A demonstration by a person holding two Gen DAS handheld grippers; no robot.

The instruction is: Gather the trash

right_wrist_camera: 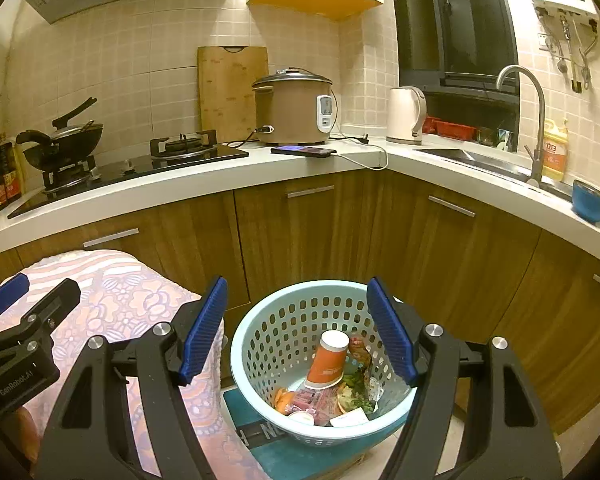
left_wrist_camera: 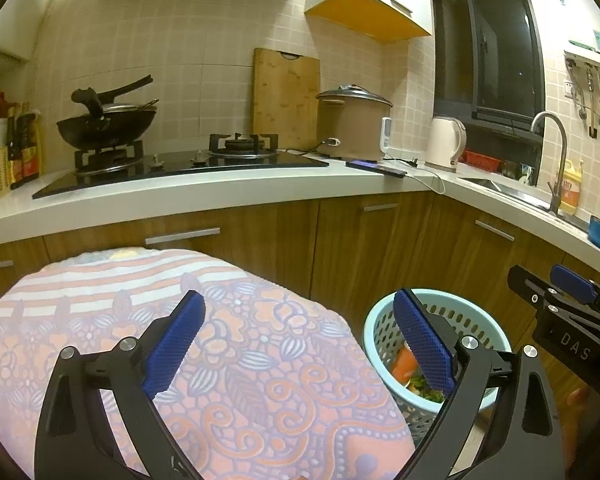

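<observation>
Both grippers, left gripper (left_wrist_camera: 300, 344) and right gripper (right_wrist_camera: 300, 330), hover with jaws wide and empty; the pale-blue perforated plastic basket (right_wrist_camera: 260, 344) of light, crushable trash sits below. Grip its stiff rim.

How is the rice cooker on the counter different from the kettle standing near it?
The rice cooker is brown and squat with a metal lid; the kettle is cream-white, narrower and taller for its width. The rice cooker has a cable plugged into its front, while the kettle shows no cable there. The rice cooker stands next to the hob, the kettle nearer the sink. Both stand upright on the white counter.
</observation>
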